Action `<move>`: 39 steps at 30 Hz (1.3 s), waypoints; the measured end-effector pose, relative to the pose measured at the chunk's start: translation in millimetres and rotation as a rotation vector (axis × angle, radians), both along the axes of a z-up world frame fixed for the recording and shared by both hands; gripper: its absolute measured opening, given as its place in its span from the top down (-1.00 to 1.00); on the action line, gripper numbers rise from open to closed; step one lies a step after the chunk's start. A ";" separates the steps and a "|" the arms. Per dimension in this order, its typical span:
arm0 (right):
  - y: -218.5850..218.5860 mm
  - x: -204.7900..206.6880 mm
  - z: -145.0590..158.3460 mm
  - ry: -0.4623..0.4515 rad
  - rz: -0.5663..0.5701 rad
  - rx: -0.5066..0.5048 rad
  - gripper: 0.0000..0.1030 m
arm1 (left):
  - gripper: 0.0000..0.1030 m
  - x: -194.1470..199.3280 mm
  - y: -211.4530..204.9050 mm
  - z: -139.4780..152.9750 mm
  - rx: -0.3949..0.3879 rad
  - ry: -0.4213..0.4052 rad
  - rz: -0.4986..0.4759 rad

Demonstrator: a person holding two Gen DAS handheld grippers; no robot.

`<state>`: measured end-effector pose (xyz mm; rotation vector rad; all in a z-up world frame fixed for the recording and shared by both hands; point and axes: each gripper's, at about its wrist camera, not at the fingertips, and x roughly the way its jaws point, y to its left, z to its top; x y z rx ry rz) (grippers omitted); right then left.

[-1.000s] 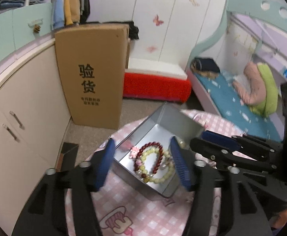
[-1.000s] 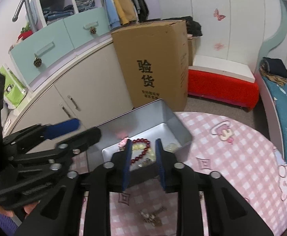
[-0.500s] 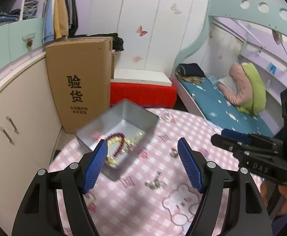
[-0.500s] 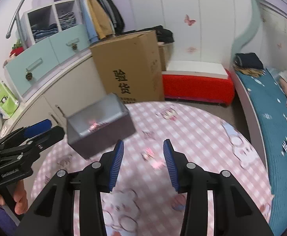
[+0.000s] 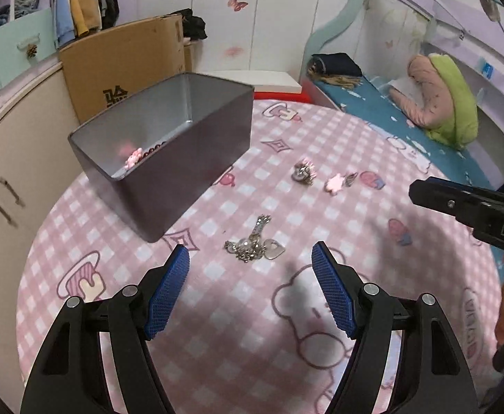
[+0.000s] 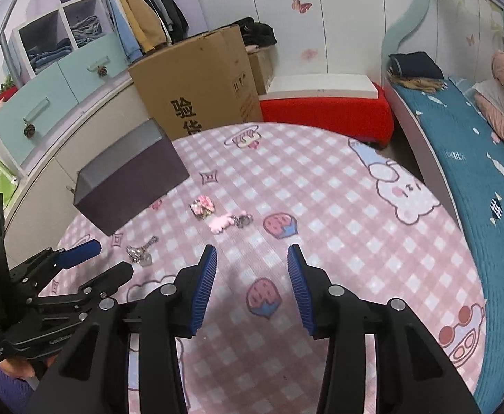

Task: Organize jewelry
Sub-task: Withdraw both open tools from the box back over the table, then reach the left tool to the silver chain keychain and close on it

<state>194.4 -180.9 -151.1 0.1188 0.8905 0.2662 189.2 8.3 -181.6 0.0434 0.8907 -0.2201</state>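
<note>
Both hand-held grippers hang over the near part of the round table, which wears a pink checked cloth. The left hand-held gripper has its blue pads set wide apart with nothing between them; its jaws have just been opening. Just beyond its tips lies a silver chain with a heart charm. The right hand-held gripper is also parted, less widely, and empty, its jaws likewise just opening, above bare cloth.

The grey metal tin stands toward the table's far left edge. Inside it a pink charm and some dark red beads show against the near wall. Toward the middle of the table, apart from the tin, sit a small silvery piece and, just beside it, a pink star-shaped charm.

A cardboard box stands on the floor beyond the table's far left edge.
</note>
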 end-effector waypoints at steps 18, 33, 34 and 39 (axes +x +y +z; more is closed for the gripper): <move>21.3 27.0 -22.3 0.037 0.035 -0.038 0.11 | 0.73 22.2 -1.7 -16.9 0.069 0.006 -0.029; 43.3 53.7 -31.6 0.042 0.051 -0.113 0.10 | 0.78 21.5 22.5 -9.3 -0.107 0.053 -0.023; 44.8 54.9 -31.5 0.042 0.056 -0.118 0.09 | 0.78 21.2 22.9 -8.9 -0.107 0.051 -0.021; 55.8 59.7 -32.8 0.034 0.071 -0.147 0.08 | 0.78 20.8 26.0 -9.2 -0.122 0.062 -0.020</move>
